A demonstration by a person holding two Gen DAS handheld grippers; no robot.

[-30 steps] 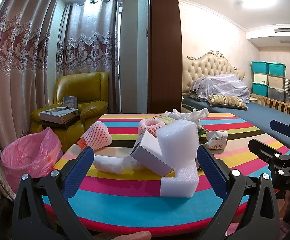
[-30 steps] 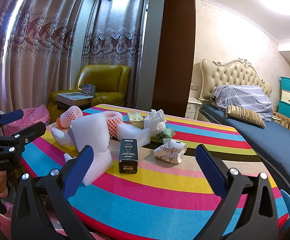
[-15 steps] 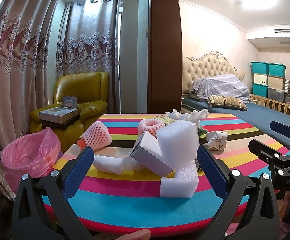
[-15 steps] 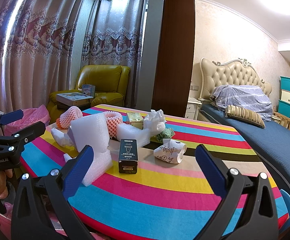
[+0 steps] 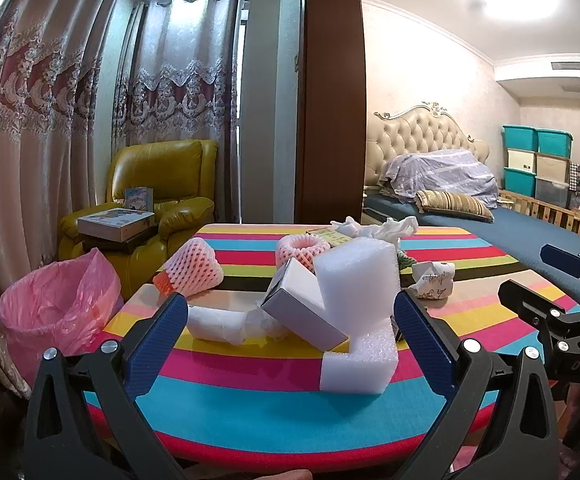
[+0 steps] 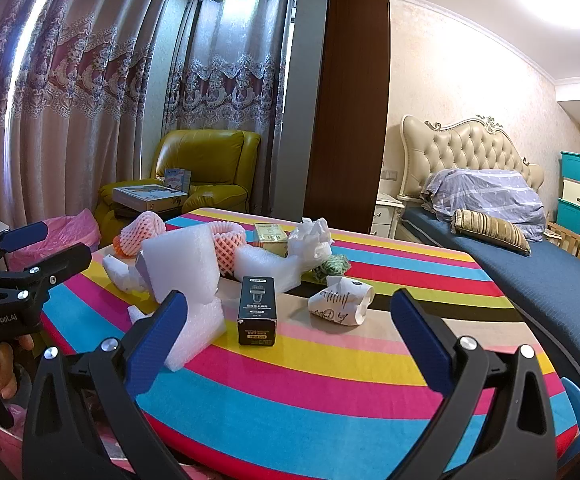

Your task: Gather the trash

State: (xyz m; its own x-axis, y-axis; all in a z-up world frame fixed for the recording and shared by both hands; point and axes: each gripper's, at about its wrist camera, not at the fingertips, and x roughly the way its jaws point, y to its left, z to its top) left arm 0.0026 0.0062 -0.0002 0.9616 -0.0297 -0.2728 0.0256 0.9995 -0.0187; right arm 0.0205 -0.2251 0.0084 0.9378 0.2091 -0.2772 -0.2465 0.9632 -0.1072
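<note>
Ahead of the left tongs, the L-shaped white foam block stands upright on the rainbow-striped bench; use it as landmark. Left tongs spread wide, pinching nothing, blue pads either side of the foam block in view, not touching it. Grey-white cardboard box leans tilted against the foam block's left side. Crumpled white foam wrap lies left of the block, just beside the box. Two pink mesh fruit sleeves: cone-shaped one behind-left of the block, ring-shaped one right behind it. Crumpled paper cup with black print sits right of the block, apart from it. Pink-bagged trash bin is on the floor far left of the block, off the bench. Right tongs show at the right edge, well right of the block.

Right wrist view: right tongs spread wide, holding nothing. Foam block stands left of centre. Small black carton with white text stands upright just right of the block. Crumpled cup lies on its side further right. Yellow-gold box and white crumpled plastic bag sit behind-right of the block. Left tongs are at the left edge, left of the block, also spread.
</note>
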